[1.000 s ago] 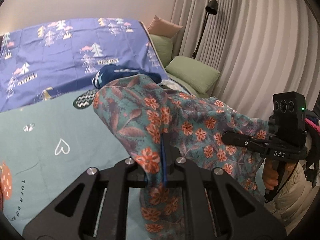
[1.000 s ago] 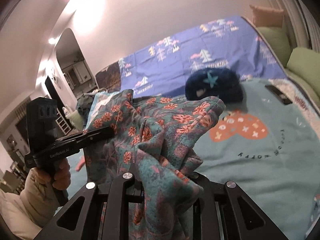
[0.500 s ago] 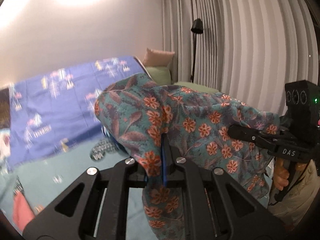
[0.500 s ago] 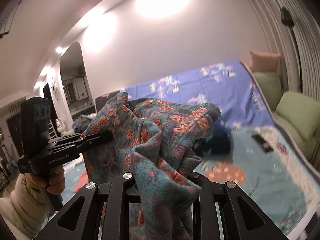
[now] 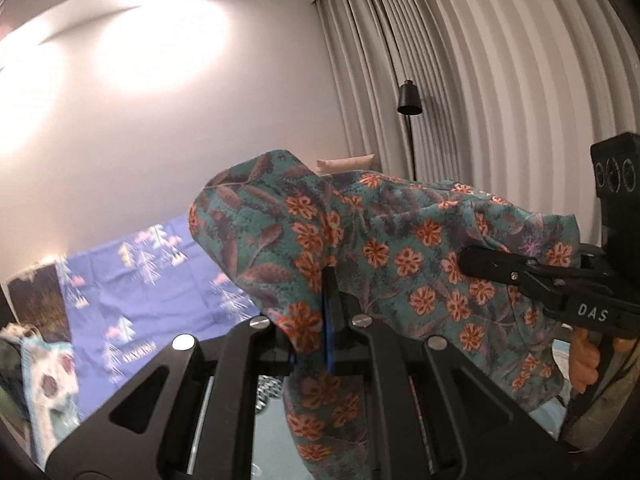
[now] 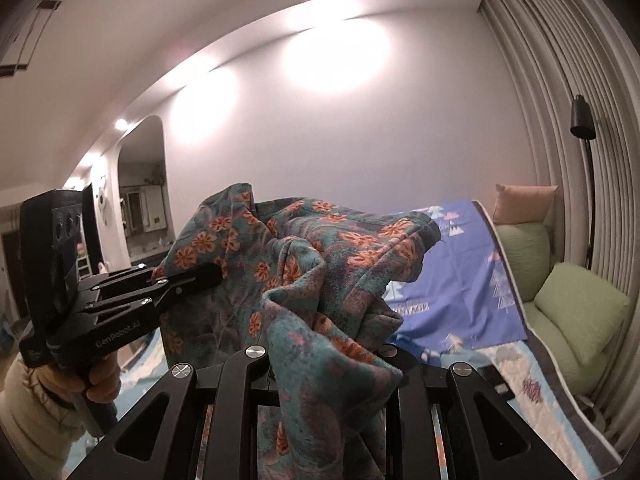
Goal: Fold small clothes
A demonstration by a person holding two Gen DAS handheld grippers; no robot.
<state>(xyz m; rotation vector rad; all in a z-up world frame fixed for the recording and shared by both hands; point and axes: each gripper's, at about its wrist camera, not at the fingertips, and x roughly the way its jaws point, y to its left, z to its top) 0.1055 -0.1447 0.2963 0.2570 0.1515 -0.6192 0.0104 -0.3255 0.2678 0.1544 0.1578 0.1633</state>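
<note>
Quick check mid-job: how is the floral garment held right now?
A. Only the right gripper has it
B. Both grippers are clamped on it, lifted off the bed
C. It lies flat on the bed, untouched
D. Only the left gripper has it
B: the left gripper and the right gripper each pinch a bunch of the floral garment, which hangs between them above the bed.

Teal fleece garment printed with orange flowers and dull purple leaves. Periwinkle-blue bed sheet bears white and pink tree motifs. Two sage-green cushions, one peach pillow. Pale grey pleated curtain. Black floor lamp.
</note>
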